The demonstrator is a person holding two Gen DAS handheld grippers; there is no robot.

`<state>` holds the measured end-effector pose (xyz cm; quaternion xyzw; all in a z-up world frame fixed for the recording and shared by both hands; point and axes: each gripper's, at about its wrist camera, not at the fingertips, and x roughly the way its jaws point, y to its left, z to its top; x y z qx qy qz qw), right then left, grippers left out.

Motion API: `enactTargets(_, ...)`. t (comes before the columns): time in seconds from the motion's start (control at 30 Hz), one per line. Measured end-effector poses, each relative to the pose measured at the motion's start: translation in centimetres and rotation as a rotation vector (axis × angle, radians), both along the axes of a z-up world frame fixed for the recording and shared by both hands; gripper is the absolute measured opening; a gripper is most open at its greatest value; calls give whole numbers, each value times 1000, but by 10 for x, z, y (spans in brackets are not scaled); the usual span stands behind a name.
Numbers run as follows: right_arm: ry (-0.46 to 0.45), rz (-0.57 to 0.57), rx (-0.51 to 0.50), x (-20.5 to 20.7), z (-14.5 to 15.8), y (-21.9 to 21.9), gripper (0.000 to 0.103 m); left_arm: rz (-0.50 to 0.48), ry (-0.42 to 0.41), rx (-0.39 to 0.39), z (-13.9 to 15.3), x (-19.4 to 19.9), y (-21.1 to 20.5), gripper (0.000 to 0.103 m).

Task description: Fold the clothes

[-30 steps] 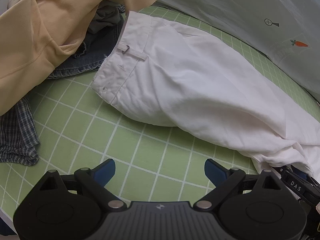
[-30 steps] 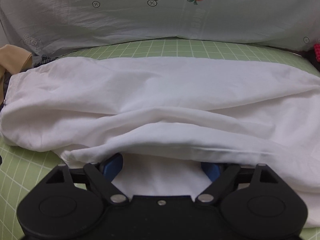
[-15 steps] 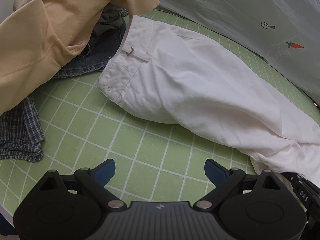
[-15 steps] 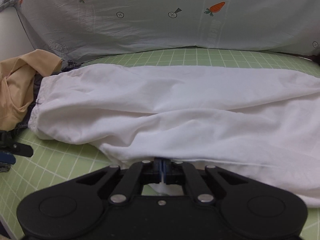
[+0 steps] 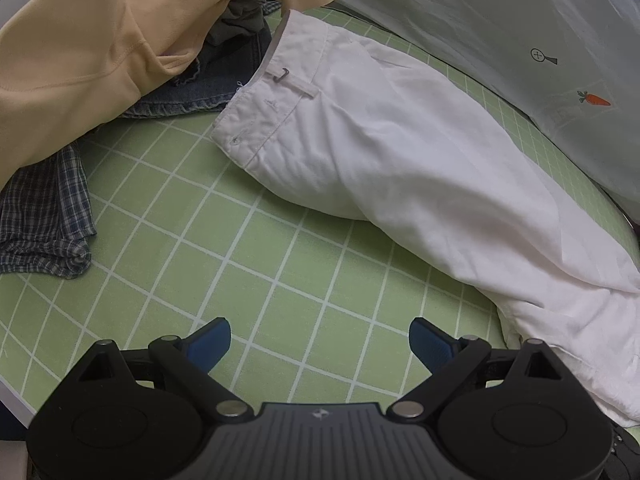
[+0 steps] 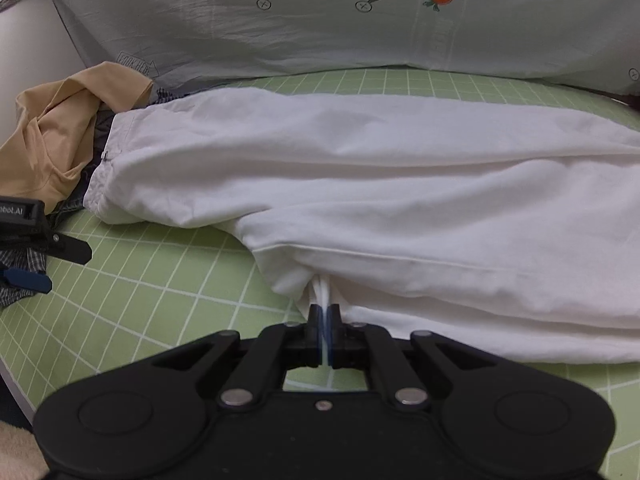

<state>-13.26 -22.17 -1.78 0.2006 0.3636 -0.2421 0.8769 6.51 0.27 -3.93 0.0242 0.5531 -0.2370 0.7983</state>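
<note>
We counted two hand-held grippers and four garments on the green gridded table. Nearest us, the right hand-held gripper was clamped on a pinch of the white trousers at their near edge, its jaws pressed together with cloth between them. The left hand-held gripper hung with its jaws spread wide above bare mat, just short of the trousers and holding nothing.

The trousers were white, lightly creased, laid lengthwise across the mat, with a waistband showing a metal hook and a belt loop. Beyond the waistband lay a denim piece, a tan garment heaped over it, and a checked cloth off to the side.

Only the left view showed the waistband's hook; only the right view showed the pinch. Farthest back hung a carrot-printed sheet.
</note>
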Motion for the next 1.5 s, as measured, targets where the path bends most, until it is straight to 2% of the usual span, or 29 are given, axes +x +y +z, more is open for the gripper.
enactTargets(0.03, -11, -9, -14, -1, 6, 0, 4, -1, -3, -1, 1, 0, 0, 96)
enactTargets(0.1, -39, -47, -73, -1, 19, -4, 21, 1, -3, -1, 1, 2, -1, 96)
enactTargets(0.13, -52, -66, -103, -1, 25, -5, 42, 3, -2, 0, 0, 3, -1, 96)
enactTargets(0.17, -65, -85, -130, -1, 30, -7, 56, 5, 0, 1, 0, 5, -2, 96)
enactTargets(0.2, -58, -106, -122, 3, 28, -14, 59, 8, 0, 1, 0, 6, -3, 96)
enactTargets(0.37, -24, -207, -83, 21, 14, -45, 60, 5, -8, 6, 0, 12, -7, 96)
enactTargets(0.47, 0, -253, -13, 33, 1, -62, 60, 6, 0, 14, -3, 16, -6, 96)
enactTargets(0.53, 62, -235, 20, 37, -13, -59, 60, 15, 4, 16, -4, 19, -4, 96)
enactTargets(0.6, 104, -191, -34, 34, -22, -40, 60, 34, 6, 14, -4, 25, -2, 96)
enactTargets(0.7, 142, -182, -35, 29, -17, -32, 60, 64, 8, 4, -3, 37, -2, 96)
enactTargets(0.8, 160, -205, 8, 27, -10, -41, 69, 85, 11, -21, -3, 52, -6, 96)
enactTargets(0.87, 167, -240, 7, 27, -7, -46, 83, 95, 9, -35, -3, 62, -8, 96)
enactTargets(0.93, 172, -281, -4, 25, -4, -49, 87, 112, 11, -51, -4, 72, -12, 96)
enactTargets(1.13, 169, -419, 28, 16, -2, -72, 88, 161, 61, -106, -14, 98, -23, 96)
enactTargets(1.2, 174, -458, 36, 12, -1, -79, 89, 206, 68, -132, -18, 102, -24, 96)
enactTargets(1.5, 207, -487, 34, 13, -6, -87, 89, 357, 142, -270, -33, 113, -25, 96)
